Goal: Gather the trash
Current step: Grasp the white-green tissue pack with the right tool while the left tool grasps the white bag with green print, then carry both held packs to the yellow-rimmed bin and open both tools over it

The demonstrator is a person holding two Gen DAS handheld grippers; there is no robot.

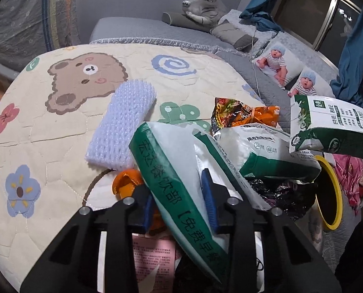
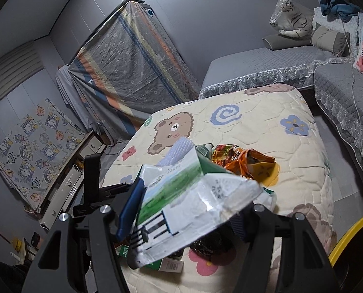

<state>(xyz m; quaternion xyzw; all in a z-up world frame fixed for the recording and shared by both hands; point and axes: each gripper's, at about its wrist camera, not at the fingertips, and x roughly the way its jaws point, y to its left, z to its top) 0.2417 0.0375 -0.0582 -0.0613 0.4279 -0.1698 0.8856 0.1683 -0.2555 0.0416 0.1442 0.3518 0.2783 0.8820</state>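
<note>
Your left hand-held gripper [image 1: 180, 202] pinches the green-and-white bag [image 1: 171, 171], beside the yellow-rimmed bin [image 1: 334, 190]. It looks light, limp and slick, so grip a folded edge. Your right hand-held gripper [image 2: 181, 214] clamps a crushed carton [image 2: 193, 195] near that bin.

Home bedroom, grey bed [image 1: 132, 30], pillows [image 1: 232, 34], cartoon quilt [image 1: 47, 131]
</note>
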